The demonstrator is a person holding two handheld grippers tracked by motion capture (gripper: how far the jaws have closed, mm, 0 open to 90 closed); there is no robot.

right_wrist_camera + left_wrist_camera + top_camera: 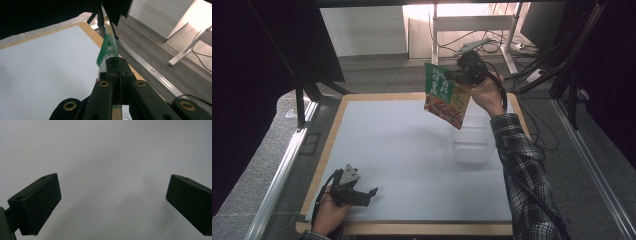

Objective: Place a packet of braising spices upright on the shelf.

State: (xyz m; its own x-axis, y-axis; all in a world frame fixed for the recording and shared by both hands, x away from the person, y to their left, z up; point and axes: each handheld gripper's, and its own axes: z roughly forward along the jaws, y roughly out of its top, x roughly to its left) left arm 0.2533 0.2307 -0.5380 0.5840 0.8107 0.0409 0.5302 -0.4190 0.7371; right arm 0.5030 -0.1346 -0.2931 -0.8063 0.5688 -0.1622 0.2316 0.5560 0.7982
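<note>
Snack packet (446,95) lifted clear of the counter (412,150), clamped at its top edge in the right hand-held gripper (452,76) above a clear plastic tub (470,145), placing not yet done; left hand-held gripper (371,194) idle, jaws apart, empty.

Your right sleeve (524,170) is a black-and-white plaid flannel. Both tongs are matte black: the left tongs (362,194) carry a grey three-cornered plate on top and a black cable looping by your wrist. Their pads (37,205) are blocky black wedges with small screw holes. The right tongs (117,72) show brass-ringed bolt holes along black arms.
</note>
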